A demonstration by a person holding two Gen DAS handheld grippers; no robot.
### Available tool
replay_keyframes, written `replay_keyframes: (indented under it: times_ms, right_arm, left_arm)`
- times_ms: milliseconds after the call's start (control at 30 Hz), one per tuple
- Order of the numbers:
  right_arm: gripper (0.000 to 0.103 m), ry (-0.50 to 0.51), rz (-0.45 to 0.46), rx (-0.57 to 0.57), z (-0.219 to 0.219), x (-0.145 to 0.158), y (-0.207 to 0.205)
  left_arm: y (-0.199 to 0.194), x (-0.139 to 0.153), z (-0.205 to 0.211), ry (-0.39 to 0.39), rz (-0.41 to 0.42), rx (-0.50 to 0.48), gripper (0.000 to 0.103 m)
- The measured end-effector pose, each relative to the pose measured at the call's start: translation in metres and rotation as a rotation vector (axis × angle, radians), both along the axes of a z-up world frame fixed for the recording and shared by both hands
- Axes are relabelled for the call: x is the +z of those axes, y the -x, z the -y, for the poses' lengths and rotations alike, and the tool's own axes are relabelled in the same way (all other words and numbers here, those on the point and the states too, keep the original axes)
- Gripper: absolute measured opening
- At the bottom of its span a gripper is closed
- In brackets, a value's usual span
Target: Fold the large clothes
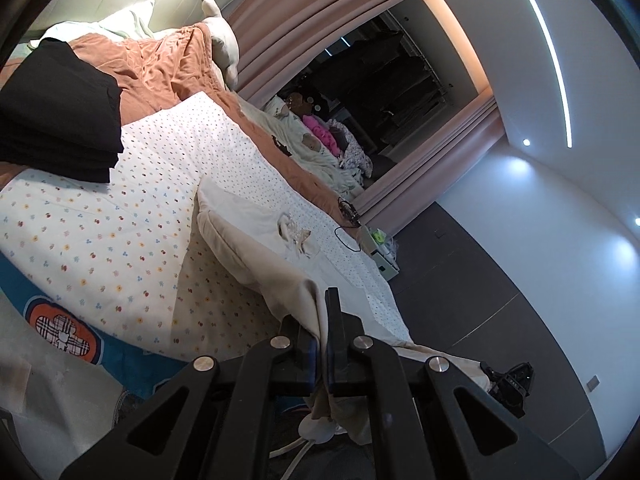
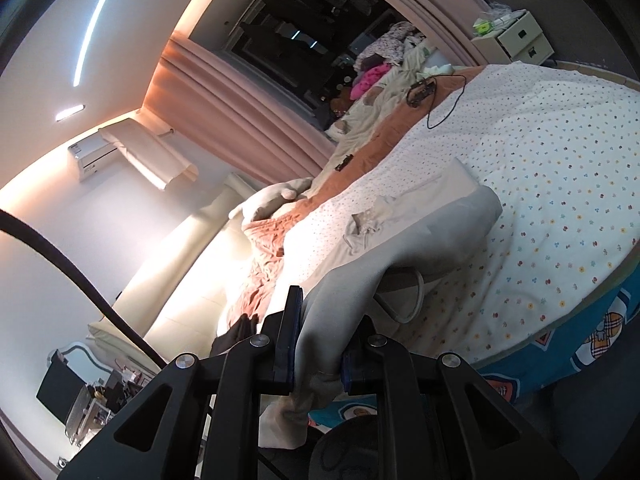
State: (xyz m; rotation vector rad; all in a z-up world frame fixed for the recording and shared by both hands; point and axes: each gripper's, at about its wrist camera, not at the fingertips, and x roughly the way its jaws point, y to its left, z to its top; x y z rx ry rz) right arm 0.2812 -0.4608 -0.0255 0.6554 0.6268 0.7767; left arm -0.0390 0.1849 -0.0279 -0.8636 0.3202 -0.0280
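**Both grippers clamped on the near edge**

My left gripper (image 1: 322,320) and right gripper (image 2: 320,340) each pinch the cream garment (image 1: 256,236). It stretches away from me lengthwise across the dotted bedspread (image 1: 120,216), its far end resting there.

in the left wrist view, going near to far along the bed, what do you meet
left gripper clamped on the cream garment → dotted sheet → folded black clothes → rust-orange blanket → white pillow
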Motion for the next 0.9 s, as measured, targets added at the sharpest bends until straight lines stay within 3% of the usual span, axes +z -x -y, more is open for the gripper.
replay_keyframes:
  times_ms: [400,633,900]
  right_arm:
    - [0.013,0.018,-0.031,-0.004,0.013,-0.015,-0.012]
    - [0.013,-0.001,-0.008,0.001,-0.003,0.001,-0.045]
    - [0.013,0.008,0.055,0.024,-0.039,0.032,-0.119]
  left_arm:
    - [-0.003,-0.01,-0.005,0.014,-0.006,-0.004,0.005]
    - [-0.042,0.017,-0.02,-0.016,0.021,-0.005,0.005]
    - [-0.106,0.048,-0.048,-0.045,0.031,-0.006,0.005]
